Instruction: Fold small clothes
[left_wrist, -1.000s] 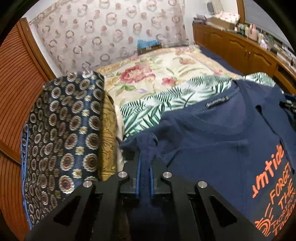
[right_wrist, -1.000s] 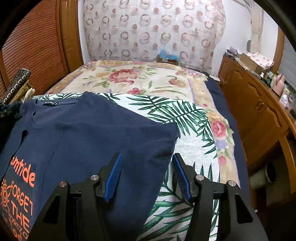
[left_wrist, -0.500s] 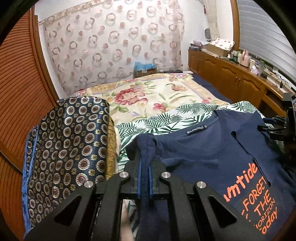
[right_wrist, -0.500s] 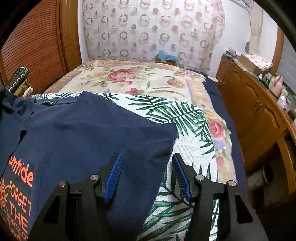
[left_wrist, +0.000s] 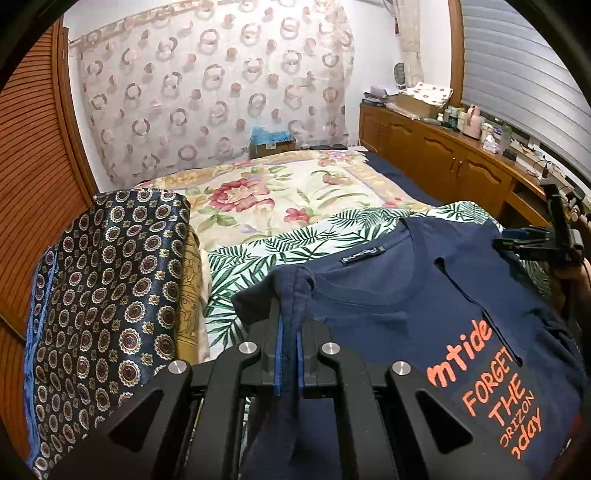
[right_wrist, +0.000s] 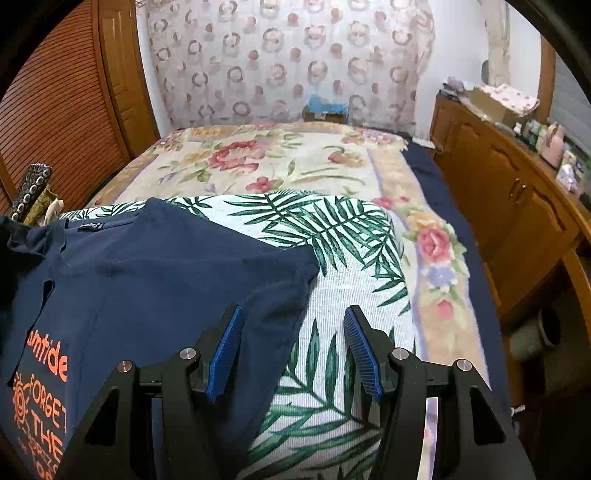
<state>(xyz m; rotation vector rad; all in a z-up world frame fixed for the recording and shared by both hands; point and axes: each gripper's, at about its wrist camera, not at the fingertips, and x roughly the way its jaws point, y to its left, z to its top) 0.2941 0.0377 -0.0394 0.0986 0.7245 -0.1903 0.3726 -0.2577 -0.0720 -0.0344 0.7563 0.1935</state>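
Soft, light navy T-shirt (left_wrist: 388, 295) drapes limply; left gripper (left_wrist: 290, 354) pinches its sleeve edge, right gripper (right_wrist: 291, 350) gapes empty above the three-o'clock sleeve, likely the matching hold.

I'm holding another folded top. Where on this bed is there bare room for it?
The floral bedspread beyond the navy T-shirt is bare. So is the palm-leaf cloth right of it. The patterned bundle crowds the left edge.

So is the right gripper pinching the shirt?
No, the right gripper is open, its blue pads apart above the shirt edge, pressing nothing.
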